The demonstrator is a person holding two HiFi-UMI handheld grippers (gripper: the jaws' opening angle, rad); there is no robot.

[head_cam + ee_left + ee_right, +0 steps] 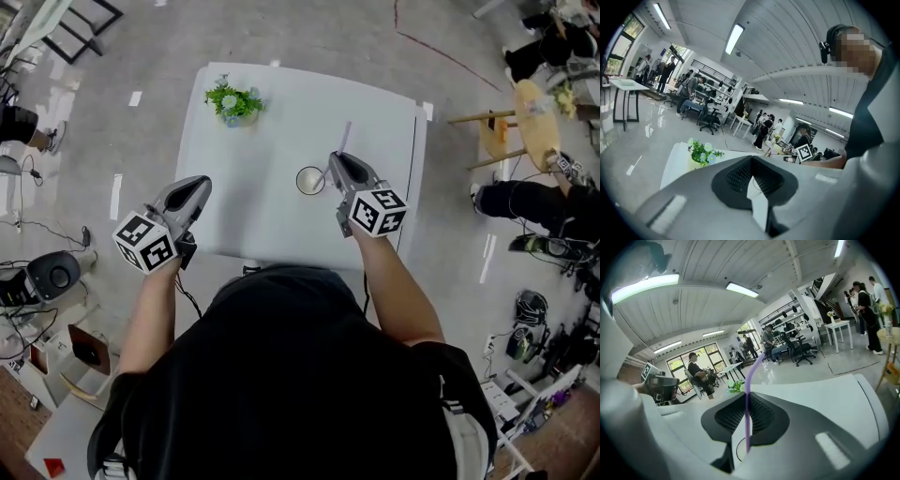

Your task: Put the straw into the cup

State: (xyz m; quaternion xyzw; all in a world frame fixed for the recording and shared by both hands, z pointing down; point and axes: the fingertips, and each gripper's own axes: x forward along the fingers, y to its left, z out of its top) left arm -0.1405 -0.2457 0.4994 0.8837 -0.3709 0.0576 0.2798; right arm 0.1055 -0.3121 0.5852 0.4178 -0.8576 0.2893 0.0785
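Note:
A purple straw (343,141) is clamped between the jaws of my right gripper (336,165), which is shut on it. The straw slants down to the left, and its lower end reaches the mouth of the round cup (310,180) in the middle of the white table (281,225). In the right gripper view the straw (747,418) runs down between the dark pads, with the cup's rim (737,453) just below. My left gripper (192,195) hovers at the table's front left corner, shut and holding nothing; its jaws (752,161) meet at the tips.
A small pot of green flowers (234,101) stands at the table's far left, also seen as the pot (701,152) beyond the left jaws. A round wooden side table (536,122) and seated people are off to the right. Bags and gear lie on the floor on both sides.

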